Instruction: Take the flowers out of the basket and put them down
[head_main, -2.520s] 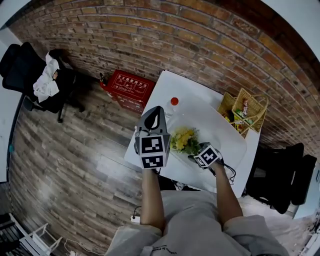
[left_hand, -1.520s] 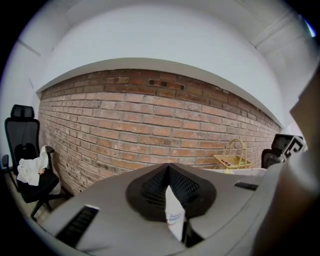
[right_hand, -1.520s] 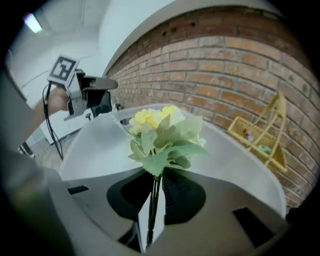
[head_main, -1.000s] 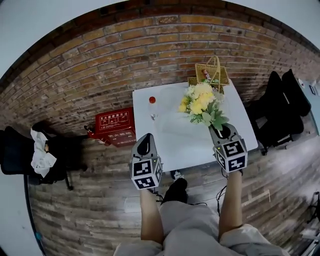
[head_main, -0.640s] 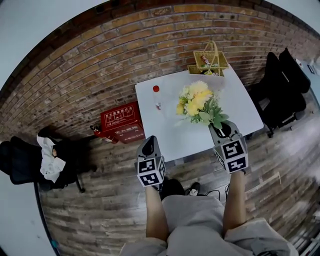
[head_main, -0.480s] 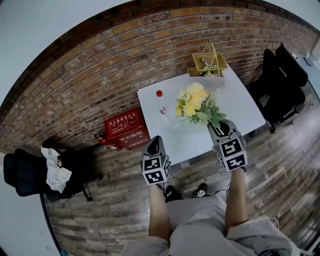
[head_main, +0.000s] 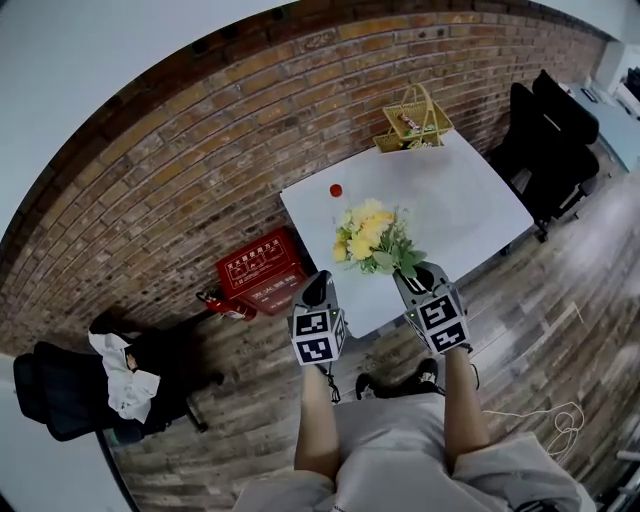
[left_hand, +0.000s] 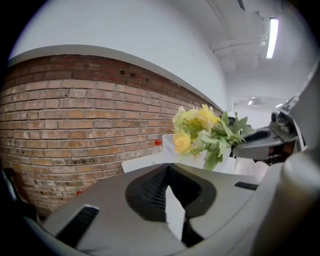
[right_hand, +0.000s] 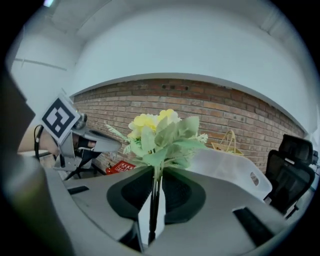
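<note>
The right tongs (head_main: 408, 272) are pinched narrow on the stems of the flowers (head_main: 368, 232), which stand over the near left part of the white desk (head_main: 470, 205), at the centre of the head view. The basket (head_main: 412, 118) sits on the desk's far corner, upper right of centre. The left tongs (head_main: 318, 282) are closed and empty.

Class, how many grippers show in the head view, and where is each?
2. The left gripper hangs empty just off the white table; the right gripper, beside it, holds the flowers over its near edge.
</note>
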